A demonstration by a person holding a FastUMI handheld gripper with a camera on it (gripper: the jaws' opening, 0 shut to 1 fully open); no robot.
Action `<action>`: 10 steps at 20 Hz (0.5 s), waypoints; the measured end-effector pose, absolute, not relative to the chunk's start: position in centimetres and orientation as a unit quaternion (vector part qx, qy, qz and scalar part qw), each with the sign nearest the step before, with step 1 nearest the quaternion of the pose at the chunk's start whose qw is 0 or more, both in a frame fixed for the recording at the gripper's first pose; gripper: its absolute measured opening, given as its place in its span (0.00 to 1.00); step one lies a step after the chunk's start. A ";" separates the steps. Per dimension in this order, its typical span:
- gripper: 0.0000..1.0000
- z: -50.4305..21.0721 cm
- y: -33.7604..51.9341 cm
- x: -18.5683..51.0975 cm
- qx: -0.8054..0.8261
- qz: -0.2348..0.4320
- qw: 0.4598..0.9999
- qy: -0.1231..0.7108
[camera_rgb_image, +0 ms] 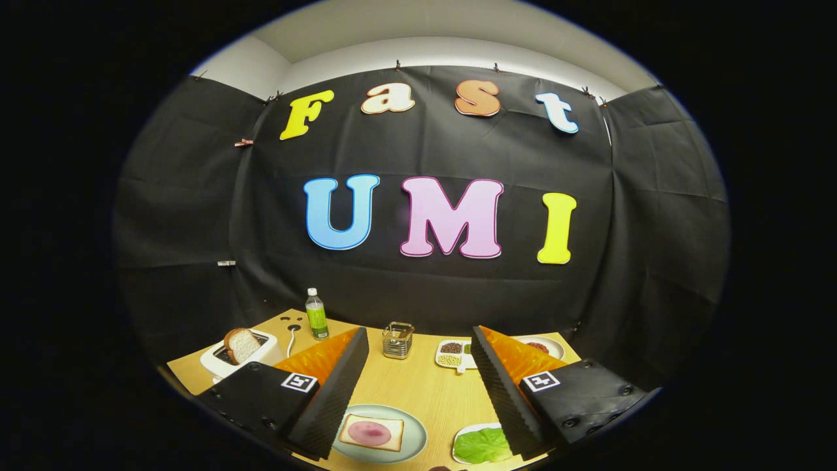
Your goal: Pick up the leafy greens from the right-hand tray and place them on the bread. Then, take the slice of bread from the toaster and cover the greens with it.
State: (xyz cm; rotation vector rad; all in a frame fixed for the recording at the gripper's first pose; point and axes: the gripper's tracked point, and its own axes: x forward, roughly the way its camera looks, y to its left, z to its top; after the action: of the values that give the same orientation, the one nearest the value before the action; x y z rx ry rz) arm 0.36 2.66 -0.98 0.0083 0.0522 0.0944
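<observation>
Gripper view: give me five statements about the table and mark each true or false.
1. The gripper has its fingers open, holding nothing. True.
2. The greens already lie on the bread. False: they sit on their own tray, beside the plate.
3. A slice stands in the toaster. True.
4. The bread on the plate is bare. False: a round pink slice lies on it.
5. The bottle lies on its side. False: it stands upright behind the toaster.
</observation>
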 end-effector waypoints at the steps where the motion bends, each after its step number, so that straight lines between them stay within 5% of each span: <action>1: 0.98 -1.0 2.5 0.2 0.002 0.044 0.999 0.029; 10: 0.98 -1.1 -1.8 -1.6 -0.006 -0.021 0.999 0.038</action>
State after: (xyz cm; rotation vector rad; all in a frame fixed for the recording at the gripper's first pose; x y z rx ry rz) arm -1.61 -1.76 -1.10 -0.0125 0.0754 -0.0415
